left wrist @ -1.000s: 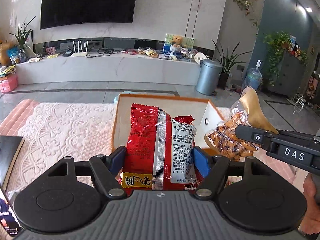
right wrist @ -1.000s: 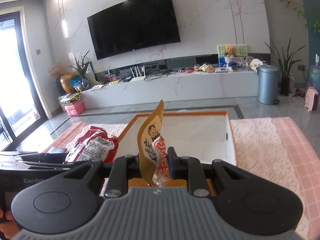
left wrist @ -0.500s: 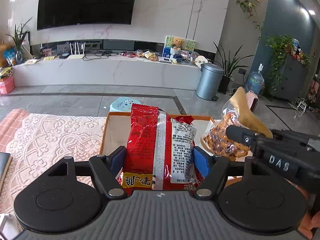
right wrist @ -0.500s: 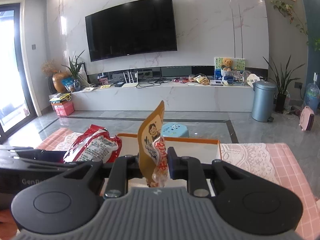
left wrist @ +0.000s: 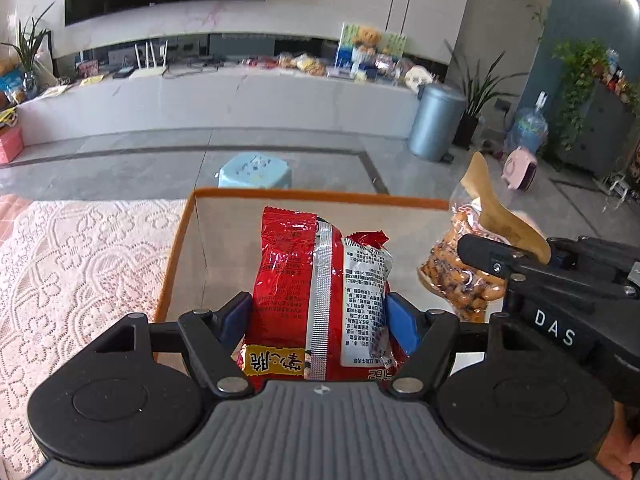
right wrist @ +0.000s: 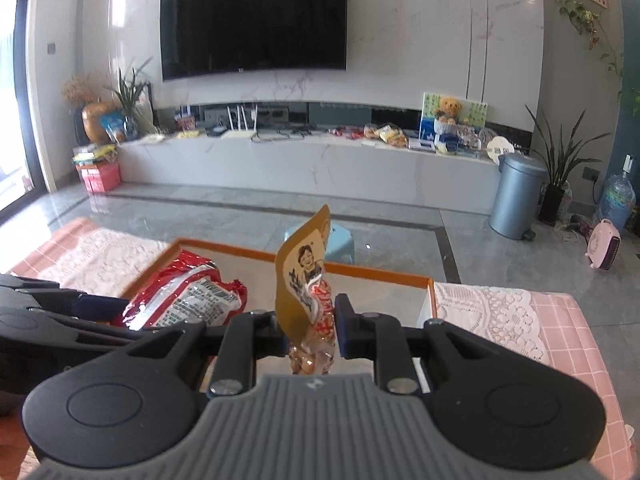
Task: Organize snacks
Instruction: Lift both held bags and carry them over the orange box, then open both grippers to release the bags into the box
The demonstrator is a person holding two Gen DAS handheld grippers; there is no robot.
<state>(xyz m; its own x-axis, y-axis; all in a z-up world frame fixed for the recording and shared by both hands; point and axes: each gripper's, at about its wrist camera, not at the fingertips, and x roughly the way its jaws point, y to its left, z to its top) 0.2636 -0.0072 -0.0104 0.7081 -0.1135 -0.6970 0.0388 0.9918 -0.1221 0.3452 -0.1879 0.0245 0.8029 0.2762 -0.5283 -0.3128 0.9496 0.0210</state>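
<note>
Only right wrist view shows television [right wrist: 253, 20]; both show 2 gripped packets

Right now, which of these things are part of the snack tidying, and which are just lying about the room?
Part of the job:
red snack packet, in left gripper
yellow nut bag, in right gripper
orange-rimmed box

Lying about:
blue stool
grey bin
television
</note>
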